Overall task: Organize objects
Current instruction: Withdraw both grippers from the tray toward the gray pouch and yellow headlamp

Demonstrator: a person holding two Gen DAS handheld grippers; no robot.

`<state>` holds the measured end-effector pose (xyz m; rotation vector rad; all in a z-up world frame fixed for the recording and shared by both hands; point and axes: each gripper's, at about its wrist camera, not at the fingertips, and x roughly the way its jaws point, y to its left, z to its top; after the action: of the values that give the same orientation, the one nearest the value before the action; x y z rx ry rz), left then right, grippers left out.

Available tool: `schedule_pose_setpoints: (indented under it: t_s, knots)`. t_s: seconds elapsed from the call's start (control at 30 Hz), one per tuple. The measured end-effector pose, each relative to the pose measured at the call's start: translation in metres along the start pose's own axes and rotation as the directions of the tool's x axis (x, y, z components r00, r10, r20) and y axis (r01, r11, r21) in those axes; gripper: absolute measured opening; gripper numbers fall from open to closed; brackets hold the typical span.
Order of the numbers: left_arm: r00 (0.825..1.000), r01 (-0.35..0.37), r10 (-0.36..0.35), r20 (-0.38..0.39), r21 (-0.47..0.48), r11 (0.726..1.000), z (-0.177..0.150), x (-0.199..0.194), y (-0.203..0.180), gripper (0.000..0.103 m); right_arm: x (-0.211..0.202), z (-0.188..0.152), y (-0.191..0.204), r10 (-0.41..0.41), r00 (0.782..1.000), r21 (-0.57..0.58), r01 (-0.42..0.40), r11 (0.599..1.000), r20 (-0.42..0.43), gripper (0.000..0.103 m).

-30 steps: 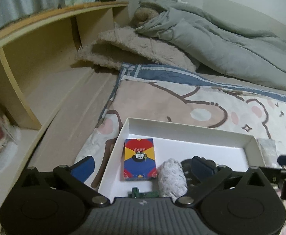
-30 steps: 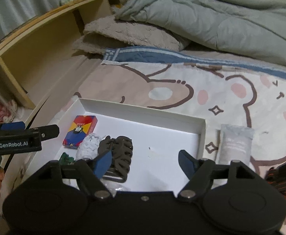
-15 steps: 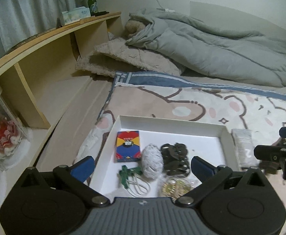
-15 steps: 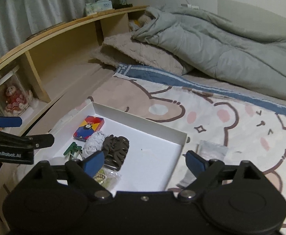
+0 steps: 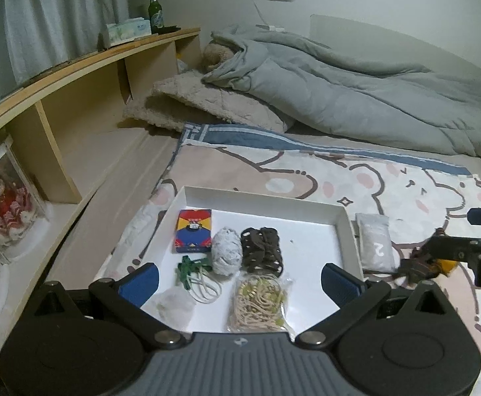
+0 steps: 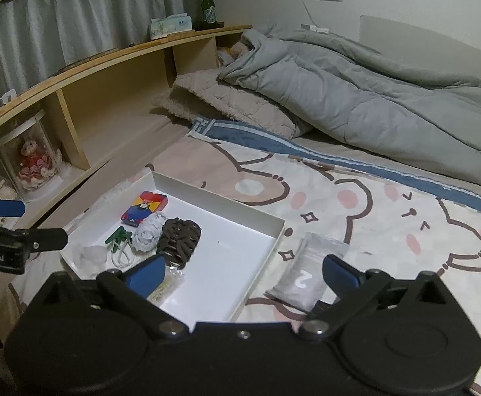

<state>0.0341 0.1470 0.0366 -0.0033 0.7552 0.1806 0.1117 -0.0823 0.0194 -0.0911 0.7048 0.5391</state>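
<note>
left gripper (image 5: 237, 272): you've got it angled down over the white tray (image 5: 346, 221), jaws wide, holding nothing
right gripper (image 6: 242, 272): tilted down too, jaws opening, nothing gripped

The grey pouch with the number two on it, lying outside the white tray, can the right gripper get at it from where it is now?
Probably yes. The grey pouch lies bare on the blanket just ahead of the right gripper, whose jaws are opening with nothing between them.
</note>
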Motion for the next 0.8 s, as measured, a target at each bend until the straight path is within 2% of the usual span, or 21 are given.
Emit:
schedule_pose_setpoints:
  t_s: [0.27, 0.8]
  knots:
    - [1.000, 0.019, -0.019, 0.014, 0.001, 1.000, -0.011, -0.009, -0.006, 0.103, -0.011, -0.013, -0.012, 0.007, 1.000, -0.006, -0.007, 1.000, 0.015, 0.103]
    - [0.996, 0.031, -0.031, 0.079, -0.002, 1.000, -0.007, -0.008, -0.018, 0.103, -0.018, -0.013, -0.037, 0.007, 0.999, -0.001, -0.007, 1.000, 0.037, 0.103]
